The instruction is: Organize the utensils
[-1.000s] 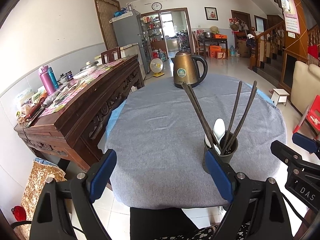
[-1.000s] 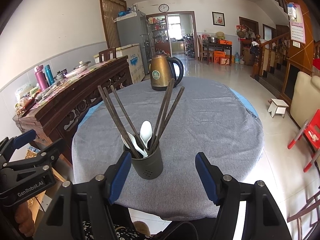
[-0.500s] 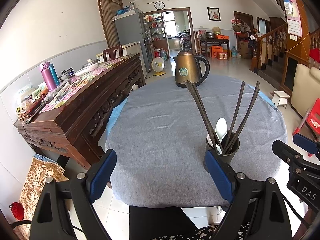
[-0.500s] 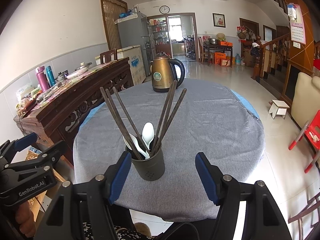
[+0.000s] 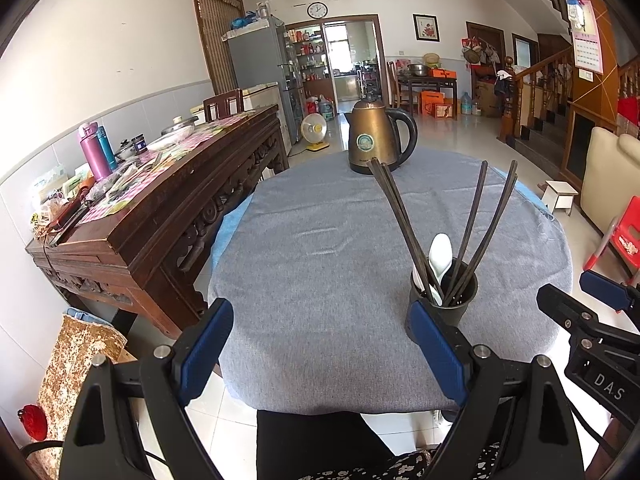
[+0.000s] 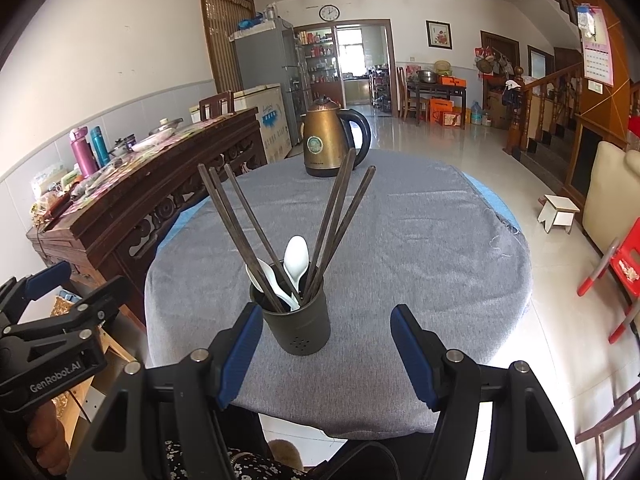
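Note:
A dark cylindrical utensil holder (image 6: 298, 328) stands near the front edge of the round table with the grey cloth (image 6: 420, 240). It holds several dark chopsticks (image 6: 244, 232) and white spoons (image 6: 295, 260). It also shows in the left wrist view (image 5: 450, 300), partly behind my left gripper's right finger. My right gripper (image 6: 326, 354) is open and empty, just in front of the holder and apart from it. My left gripper (image 5: 320, 350) is open and empty, to the left of the holder at the table's front edge.
A bronze kettle (image 5: 374, 140) stands at the far side of the table. A dark carved wooden sideboard (image 5: 152, 216) with bottles and clutter runs along the left. A white stool (image 6: 560, 212) and a red chair (image 6: 616, 264) stand on the floor at the right.
Both grippers have drawn back slightly and risen a little. The holder and utensils have not moved. Both grippers stay open.

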The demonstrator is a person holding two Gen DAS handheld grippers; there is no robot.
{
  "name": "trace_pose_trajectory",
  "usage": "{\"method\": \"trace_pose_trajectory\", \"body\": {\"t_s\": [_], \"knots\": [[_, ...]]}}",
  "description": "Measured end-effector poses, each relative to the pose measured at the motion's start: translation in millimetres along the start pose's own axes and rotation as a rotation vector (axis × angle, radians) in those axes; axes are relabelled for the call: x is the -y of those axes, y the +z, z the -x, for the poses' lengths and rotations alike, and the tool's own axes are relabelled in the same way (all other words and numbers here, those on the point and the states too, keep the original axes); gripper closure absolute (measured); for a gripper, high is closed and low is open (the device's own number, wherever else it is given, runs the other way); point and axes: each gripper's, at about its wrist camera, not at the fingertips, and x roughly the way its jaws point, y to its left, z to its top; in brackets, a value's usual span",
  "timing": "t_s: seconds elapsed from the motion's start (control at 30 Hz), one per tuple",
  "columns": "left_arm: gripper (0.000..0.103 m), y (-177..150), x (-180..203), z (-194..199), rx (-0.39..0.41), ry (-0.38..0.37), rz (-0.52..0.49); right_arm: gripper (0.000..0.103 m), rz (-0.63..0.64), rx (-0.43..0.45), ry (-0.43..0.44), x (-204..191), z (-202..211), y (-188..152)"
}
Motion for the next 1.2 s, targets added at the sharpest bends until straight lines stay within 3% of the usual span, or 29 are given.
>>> {"method": "trace_pose_trajectory", "body": {"t_s": [1.2], "knots": [[0.013, -2.1, -0.4, 1.3, -0.001, -0.009, 0.012, 0.033, 0.002, 0.022, -0.005, -1.2, 2.9, 0.8]]}}
